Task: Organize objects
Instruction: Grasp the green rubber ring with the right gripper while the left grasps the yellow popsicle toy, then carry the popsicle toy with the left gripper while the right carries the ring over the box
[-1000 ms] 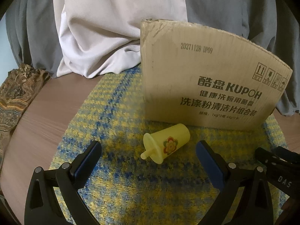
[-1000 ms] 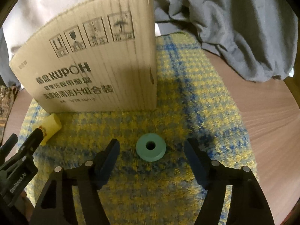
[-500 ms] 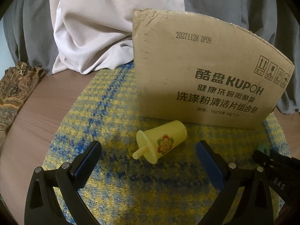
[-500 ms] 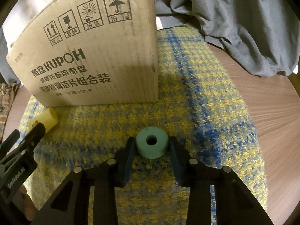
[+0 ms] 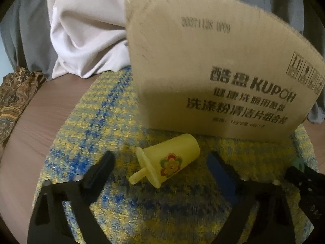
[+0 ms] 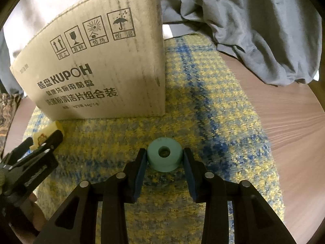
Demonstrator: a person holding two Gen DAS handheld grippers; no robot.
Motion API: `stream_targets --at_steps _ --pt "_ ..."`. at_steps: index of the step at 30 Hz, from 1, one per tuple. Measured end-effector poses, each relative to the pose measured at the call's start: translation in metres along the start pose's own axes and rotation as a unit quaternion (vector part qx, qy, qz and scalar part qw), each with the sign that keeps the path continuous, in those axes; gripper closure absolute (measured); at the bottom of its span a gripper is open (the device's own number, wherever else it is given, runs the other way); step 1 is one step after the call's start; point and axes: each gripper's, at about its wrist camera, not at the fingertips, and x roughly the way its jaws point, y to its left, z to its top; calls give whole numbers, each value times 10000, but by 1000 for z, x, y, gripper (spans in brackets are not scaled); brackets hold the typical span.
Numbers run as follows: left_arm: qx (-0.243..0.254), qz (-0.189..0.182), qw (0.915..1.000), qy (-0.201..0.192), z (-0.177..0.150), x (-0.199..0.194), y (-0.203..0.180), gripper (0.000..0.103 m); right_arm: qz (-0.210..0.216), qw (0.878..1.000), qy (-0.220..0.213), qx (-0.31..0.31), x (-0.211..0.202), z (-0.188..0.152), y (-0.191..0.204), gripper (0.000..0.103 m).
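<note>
A yellow toy cup [image 5: 169,163] with a flower print and a stub straw lies on its side on the yellow-blue woven mat [image 5: 85,134]. My left gripper [image 5: 160,163] is open, its fingers on either side of the cup, not touching it. A green ring [image 6: 164,157] sits between the pads of my right gripper [image 6: 164,159], which is shut on it just above the mat [image 6: 213,105]. The cup also shows at the left of the right wrist view [image 6: 47,135], partly hidden by the left gripper.
A cardboard box [image 5: 213,71] printed KUPOH stands on the mat just behind both objects and also shows in the right wrist view [image 6: 97,71]. Grey and white cloth [image 6: 254,26] lies behind it. A patterned cloth [image 5: 14,99] lies at the left on the wooden table [image 6: 294,132].
My right gripper has closed on the green ring. My left gripper has moved forward so the yellow cup now lies between its open fingers.
</note>
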Motion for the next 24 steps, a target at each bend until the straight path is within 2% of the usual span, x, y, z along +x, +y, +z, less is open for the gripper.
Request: stream_targets --at_steps 2,3,8,16,24 --pt "27 -78 9999 107 -1 5 -2 37 16 10000 0 3 0 3 -3 67" --pt "44 -86 9999 137 -1 7 -3 38 16 10000 -1 0 -1 3 -2 67" --pt "130 -62 9999 71 -2 4 -5 38 14 10000 -18 1 -6 11 -3 67" --pt "182 -21 9998 -30 -3 -2 -2 39 -10 9999 -125 -27 -33 2 14 67" --pt "185 -6 9995 -236 -3 -25 2 39 -25 9993 -357 -117 -57 1 25 67"
